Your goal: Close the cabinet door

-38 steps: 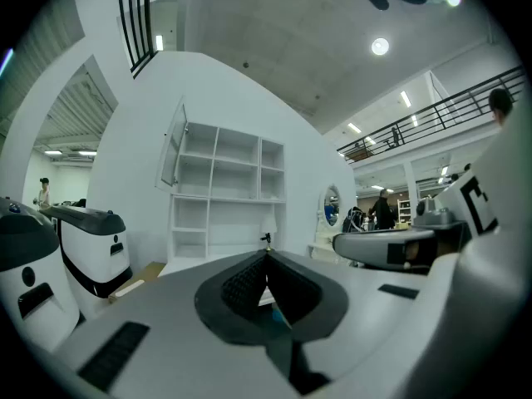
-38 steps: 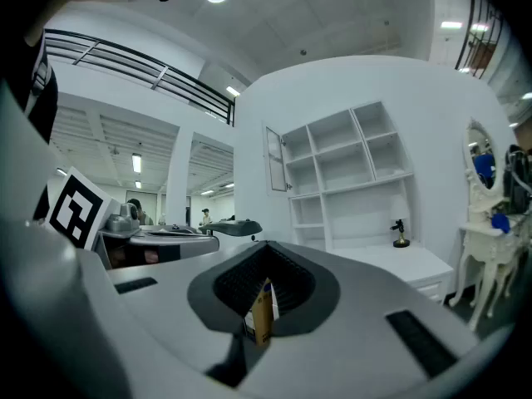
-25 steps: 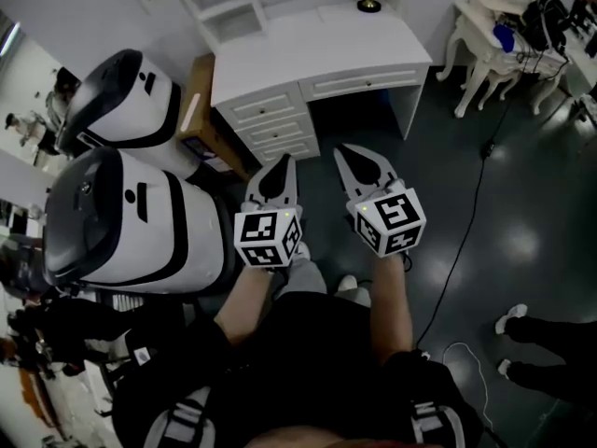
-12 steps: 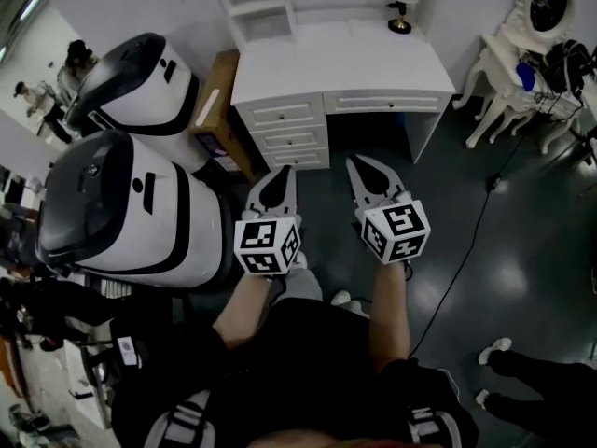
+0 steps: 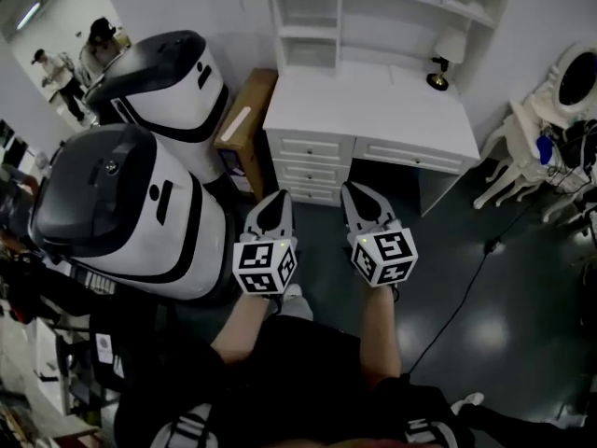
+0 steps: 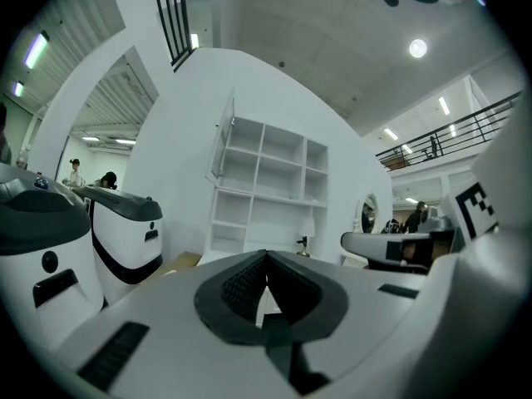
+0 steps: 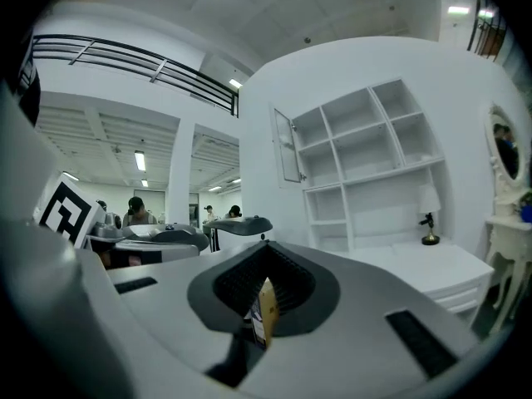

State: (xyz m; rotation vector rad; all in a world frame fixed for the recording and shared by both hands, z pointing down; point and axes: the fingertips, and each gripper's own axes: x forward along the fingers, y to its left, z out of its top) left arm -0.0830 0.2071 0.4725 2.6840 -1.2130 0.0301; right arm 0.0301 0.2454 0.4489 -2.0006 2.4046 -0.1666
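Note:
A white desk (image 5: 373, 110) carries a shelf hutch (image 5: 312, 26) against the far wall. The hutch's glass cabinet door (image 6: 221, 144) stands swung open at the upper left of the shelves; the right gripper view shows this door (image 7: 288, 146) too. My left gripper (image 5: 277, 197) and right gripper (image 5: 354, 189) are held side by side at waist height, pointing at the desk, well short of it. The left gripper (image 6: 266, 256) is shut, tips meeting with nothing between them. The right gripper (image 7: 266, 246) is shut as well and holds nothing.
Two large white-and-black machines (image 5: 121, 203) (image 5: 163, 82) stand close on the left. A cardboard box (image 5: 244, 124) leans between them and the desk. A small lamp (image 5: 437, 80) sits on the desktop. A white vanity (image 5: 560, 110) and a floor cable (image 5: 466, 278) are on the right.
The desk and hutch have come nearer and more of the shelves shows at the top of the head view. Both grippers travelled forward together, still shut.

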